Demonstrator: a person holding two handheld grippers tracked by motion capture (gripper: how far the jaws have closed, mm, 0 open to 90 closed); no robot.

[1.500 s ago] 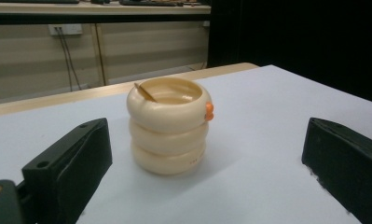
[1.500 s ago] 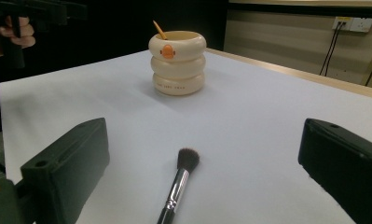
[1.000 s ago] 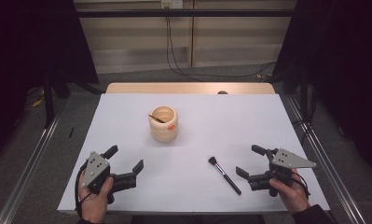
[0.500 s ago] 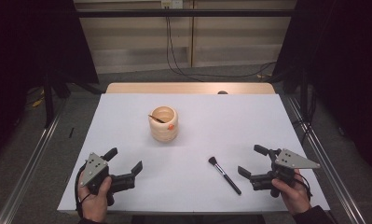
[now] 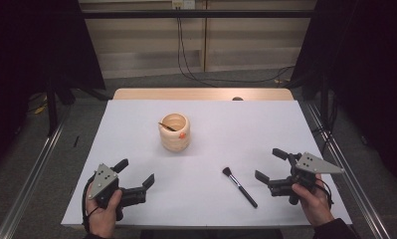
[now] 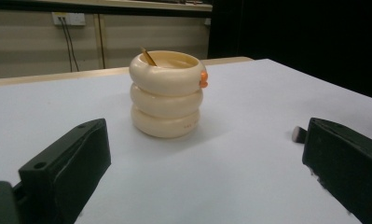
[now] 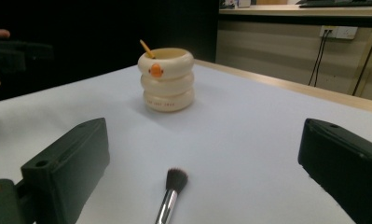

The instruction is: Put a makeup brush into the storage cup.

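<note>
Grippers first: the left gripper [image 5: 135, 177] sits in the lower left of the high view with its jaws spread wide and nothing between them, resting low over the white table [image 5: 265, 124]. In the left gripper view its two black jaws frame the cream holder [image 6: 166, 93], a ribbed cup of three stacked rings with a thin stick leaning inside it.

At the middle of the high view that holder [image 5: 174, 131] stands upright, well apart from both hands. It looks light and tall for its base, so a nudge from a jaw could tip it or slide it on the smooth sheet.

Lower right of centre lies the makeup brush [image 5: 239, 186], flat on the table, bristles toward the holder, handle toward the person. The right gripper [image 5: 271, 168] is just beside it, jaws wide apart and empty; in the right gripper view the brush [image 7: 171, 193] lies between them, touching neither.

My worry is the handle: thin, round and shiny, it may roll or skid away if the jaws close off-centre, or pivot in the grip if caught near one end.
</note>
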